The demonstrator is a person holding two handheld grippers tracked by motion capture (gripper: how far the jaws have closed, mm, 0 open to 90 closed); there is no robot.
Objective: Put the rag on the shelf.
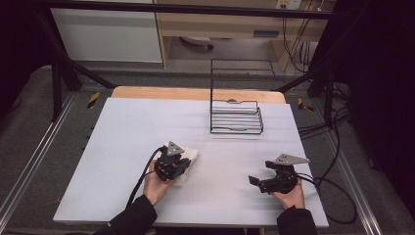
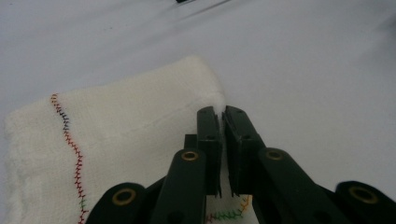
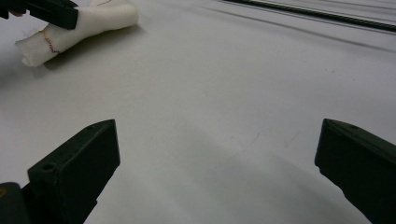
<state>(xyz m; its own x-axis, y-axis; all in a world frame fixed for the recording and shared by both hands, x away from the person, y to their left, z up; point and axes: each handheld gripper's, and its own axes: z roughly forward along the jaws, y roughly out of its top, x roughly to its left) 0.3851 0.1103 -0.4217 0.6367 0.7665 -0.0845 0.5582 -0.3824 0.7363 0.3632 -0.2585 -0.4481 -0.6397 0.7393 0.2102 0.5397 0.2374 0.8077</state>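
Left gripper (image 2: 222,114) fingers pinching white cloth (image 2: 116,126), right gripper (image 3: 217,163) fingers wide apart

The desk (image 1: 122,147) has a pale, flat top with a strip of bare wood showing along its far edge. A black wire rack (image 1: 236,117) stands on it near the far edge, right of the middle, its tall back frame rising upright. A folded white cloth (image 1: 188,161) with coloured stitching lies nearer the front edge, left of the middle, well apart from the rack.
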